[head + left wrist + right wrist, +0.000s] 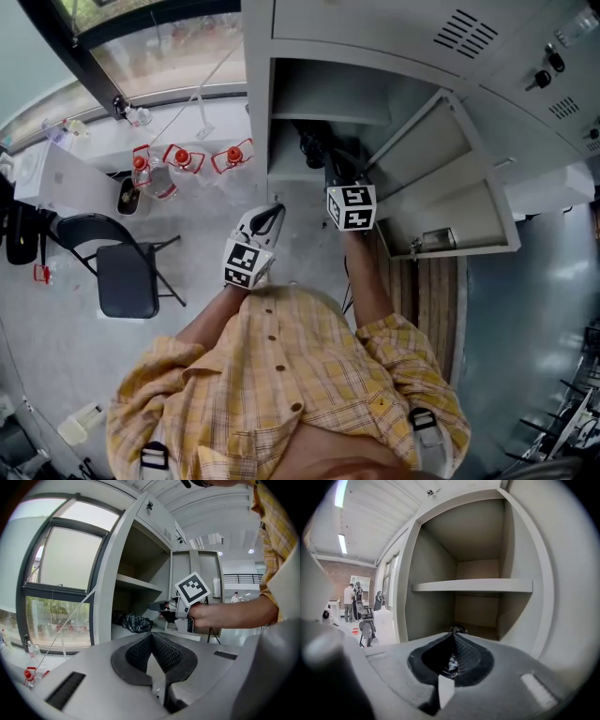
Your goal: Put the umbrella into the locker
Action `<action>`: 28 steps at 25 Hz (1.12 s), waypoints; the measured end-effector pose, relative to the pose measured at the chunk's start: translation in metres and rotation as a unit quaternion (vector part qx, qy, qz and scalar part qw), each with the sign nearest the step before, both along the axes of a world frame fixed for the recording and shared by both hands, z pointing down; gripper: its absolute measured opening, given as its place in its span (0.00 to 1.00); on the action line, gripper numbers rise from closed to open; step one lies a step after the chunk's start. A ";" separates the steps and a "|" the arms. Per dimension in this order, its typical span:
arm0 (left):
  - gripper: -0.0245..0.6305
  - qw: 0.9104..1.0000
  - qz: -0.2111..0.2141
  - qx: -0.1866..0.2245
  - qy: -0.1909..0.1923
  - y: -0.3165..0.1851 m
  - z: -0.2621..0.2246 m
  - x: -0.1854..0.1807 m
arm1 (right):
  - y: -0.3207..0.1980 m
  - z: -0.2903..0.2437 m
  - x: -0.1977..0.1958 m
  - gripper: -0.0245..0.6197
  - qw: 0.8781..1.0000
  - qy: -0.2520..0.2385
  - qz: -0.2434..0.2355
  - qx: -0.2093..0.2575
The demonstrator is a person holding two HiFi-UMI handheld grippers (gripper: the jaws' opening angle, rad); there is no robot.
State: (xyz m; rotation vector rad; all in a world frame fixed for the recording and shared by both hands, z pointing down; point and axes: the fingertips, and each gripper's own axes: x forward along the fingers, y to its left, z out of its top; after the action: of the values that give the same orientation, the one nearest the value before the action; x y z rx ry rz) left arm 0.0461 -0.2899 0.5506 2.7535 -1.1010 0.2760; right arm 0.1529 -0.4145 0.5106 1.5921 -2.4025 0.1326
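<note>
The umbrella point(311, 145), dark and folded, lies on the floor of the open grey locker point(281, 103), under its shelf point(473, 587). In the left gripper view the umbrella point(133, 622) rests just inside the opening, and its end point(457, 629) peeks over the right gripper's jaws. My right gripper point(332, 169) reaches into the lower compartment, shut and empty, a little apart from the umbrella; from the left its tip point(155, 606) hangs level above the locker floor. My left gripper point(274, 212) waits outside the locker to the left, shut, holding nothing point(152, 635).
The locker door point(450, 187) swings open to the right, a latch on its edge. A black folding chair point(127, 272) stands at the left. Bottles with red caps point(183, 157) line the window sill. People stand far off point(349, 602).
</note>
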 end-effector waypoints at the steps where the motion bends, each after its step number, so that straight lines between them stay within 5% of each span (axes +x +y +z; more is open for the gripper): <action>1: 0.04 1.000 0.002 -0.002 0.000 0.001 0.001 0.001 | 0.004 0.000 -0.001 0.03 1.000 -0.005 -0.001 -0.001; 28: 0.04 1.000 0.009 -0.006 0.018 0.005 0.002 0.006 | 0.085 0.019 -0.024 0.03 0.996 -0.082 -0.039 -0.008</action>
State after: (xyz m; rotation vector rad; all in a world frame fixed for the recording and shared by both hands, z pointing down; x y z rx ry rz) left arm 0.0524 -0.2851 0.5521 2.7474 -1.0634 0.2340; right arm 0.1293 -0.3297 0.5300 1.5338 -2.5757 0.2776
